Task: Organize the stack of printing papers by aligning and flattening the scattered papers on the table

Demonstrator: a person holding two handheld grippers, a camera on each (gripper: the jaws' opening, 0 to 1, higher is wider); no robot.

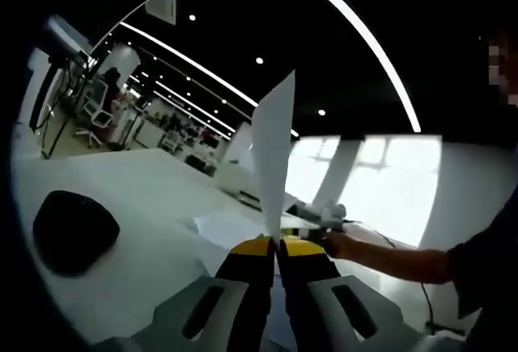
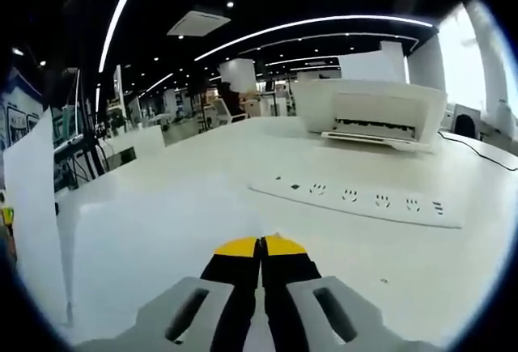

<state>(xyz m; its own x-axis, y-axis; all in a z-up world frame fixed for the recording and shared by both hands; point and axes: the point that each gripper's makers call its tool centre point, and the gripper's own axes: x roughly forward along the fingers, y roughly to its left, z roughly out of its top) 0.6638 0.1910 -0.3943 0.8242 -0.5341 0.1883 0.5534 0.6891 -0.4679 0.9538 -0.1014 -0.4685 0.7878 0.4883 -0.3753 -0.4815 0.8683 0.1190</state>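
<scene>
In the left gripper view my left gripper (image 1: pixel 278 243) is shut on the lower edge of a white sheet of paper (image 1: pixel 273 158), which stands upright above the yellow tips. More white sheets (image 1: pixel 231 226) lie flat on the white table (image 1: pixel 137 198) just beyond. In the right gripper view my right gripper (image 2: pixel 261 243) is shut low over the table (image 2: pixel 162 222), and I see nothing between its tips. The upright sheet (image 2: pixel 32 222) shows at that view's left edge.
A black rounded object (image 1: pixel 73 231) lies on the table to the left. A person's hand (image 1: pixel 340 243) and forearm reach in from the right. A white printer (image 2: pixel 372 113) and a white power strip (image 2: pixel 356 198) sit ahead of the right gripper.
</scene>
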